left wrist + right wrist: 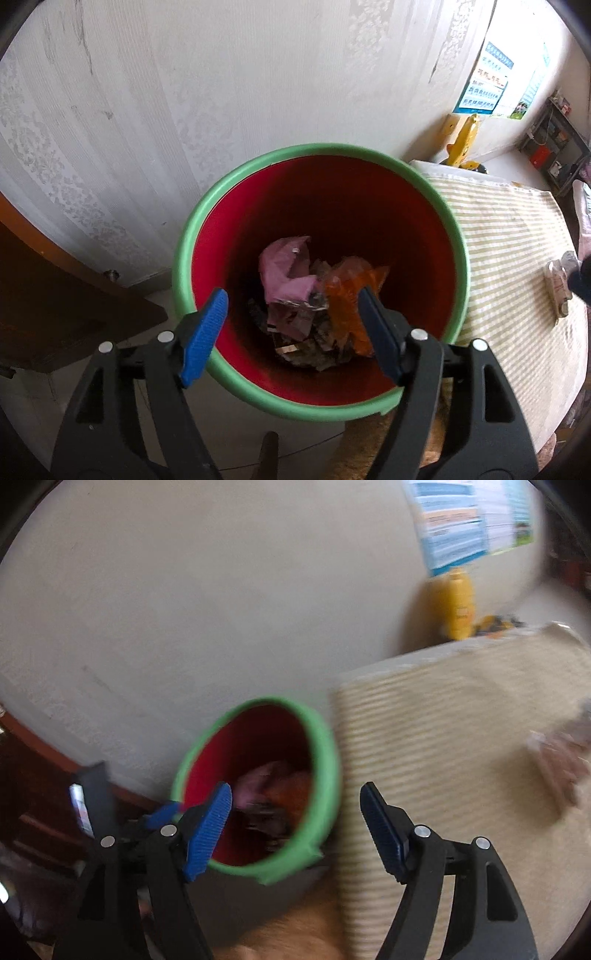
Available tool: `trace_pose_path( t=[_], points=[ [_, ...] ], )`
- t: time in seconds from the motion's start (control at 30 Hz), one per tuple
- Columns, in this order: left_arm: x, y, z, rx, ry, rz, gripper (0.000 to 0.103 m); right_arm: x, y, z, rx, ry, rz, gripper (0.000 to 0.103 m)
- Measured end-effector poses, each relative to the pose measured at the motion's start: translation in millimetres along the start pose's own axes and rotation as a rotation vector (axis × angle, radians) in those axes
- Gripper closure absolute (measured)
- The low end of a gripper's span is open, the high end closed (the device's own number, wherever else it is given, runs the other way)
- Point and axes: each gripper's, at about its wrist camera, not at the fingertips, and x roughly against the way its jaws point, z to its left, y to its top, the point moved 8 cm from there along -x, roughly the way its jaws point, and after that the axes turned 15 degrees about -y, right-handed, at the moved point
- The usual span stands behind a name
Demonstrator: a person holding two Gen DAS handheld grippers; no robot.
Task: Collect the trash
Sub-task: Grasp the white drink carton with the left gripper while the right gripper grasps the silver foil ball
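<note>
Trash already collected lies heaped at the bottom of the bin (321,280), a red bucket with a green rim standing on the floor against the pale wall (184,110) and just beside the striped cloth (509,236) that covers the counter. A crumpled pink wrapper (284,273) and an orange plastic bag (347,295) sit on top of darker scraps. The left hand-held gripper (291,325) hangs over the bin's mouth with its jaws spread wide and nothing between them; the right hand-held gripper (295,823) is likewise wide open and empty, pointing at the gap between bin and cloth, in a heavily blurred view. One more piece, a crumpled pale wrapper (557,288), lies on the cloth well apart from the bin; its long axis seems to run from the far side toward the near edge of the counter, slightly tilted, though blur and the frame edge hide its ends. The likely trouble is there: a light, flat wrapper could slip out of a shallow pinch, or the jaws could catch the cloth with it and drag it. A carried piece let go too soon could land between bin and counter. The bin's opening faces straight up, its axis upright, so a knock on the rim could tip it.
</note>
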Motion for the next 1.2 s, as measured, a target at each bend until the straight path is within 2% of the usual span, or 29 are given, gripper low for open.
trace_pose_path(
  t=[0.13, 0.23, 0.3, 0.4, 0.57, 0.6, 0.63, 0.67, 0.77, 0.9, 0.97, 1.13, 1.2],
  points=[
    [6.0, 5.2, -16.9, -0.026, -0.014, -0.011, 0.033, 8.6, -3.2, -83.8, -0.080, -0.163, -0.032, 0.033],
    [11.0, 4.6, -32.8, -0.063, -0.020, -0.017, 0.033, 14.7, 0.5, -159.7, -0.227, -0.260, -0.038, 0.032],
    [11.7, 3.1, -44.7, -0.083, -0.025, -0.006, 0.033, 17.1, 10.1, -213.2, -0.360, -0.317, -0.057, 0.025],
    [13.1, -1.3, -61.4, -0.096, -0.044, 0.008, 0.033, 5.3, 23.7, -266.5, -0.463, -0.398, -0.039, 0.024],
    [16.6, -6.3, -94.0, -0.169, -0.061, 0.022, 0.029, -35.3, 36.7, -317.6, -0.518, -0.482, 0.042, 0.024],
    [16.0, -7.0, -97.7, -0.169, -0.067, 0.029, 0.029, -45.0, 36.9, -323.3, -0.516, -0.477, 0.060, 0.030],
    [15.3, -8.6, -98.3, -0.167, -0.068, 0.033, 0.029, -49.5, 37.5, -325.5, -0.504, -0.477, 0.070, 0.051],
    [14.4, -9.9, -99.9, -0.166, -0.070, 0.039, 0.029, -56.2, 37.8, -325.5, -0.467, -0.469, 0.084, 0.051],
    [9.1, -13.9, -104.4, -0.169, -0.068, 0.054, 0.029, -55.4, 43.1, -316.2, -0.327, -0.476, 0.065, 0.063],
    [1.9, -18.9, -114.1, -0.177, -0.083, 0.072, 0.029, -44.1, 26.7, -297.0, -0.194, -0.438, 0.074, 0.070],
    [-0.5, -22.1, -122.6, -0.193, -0.094, 0.078, 0.029, -39.3, 6.5, -284.4, -0.189, -0.364, 0.113, 0.099],
    [-12.9, -31.4, -146.5, -0.230, -0.128, 0.113, 0.029, -25.9, -40.9, -248.5, -0.190, -0.208, 0.173, 0.101],
    [-16.8, -34.7, -153.5, -0.244, -0.137, 0.128, 0.029, -15.6, -56.8, -237.4, -0.188, -0.181, 0.170, 0.095]
  ],
)
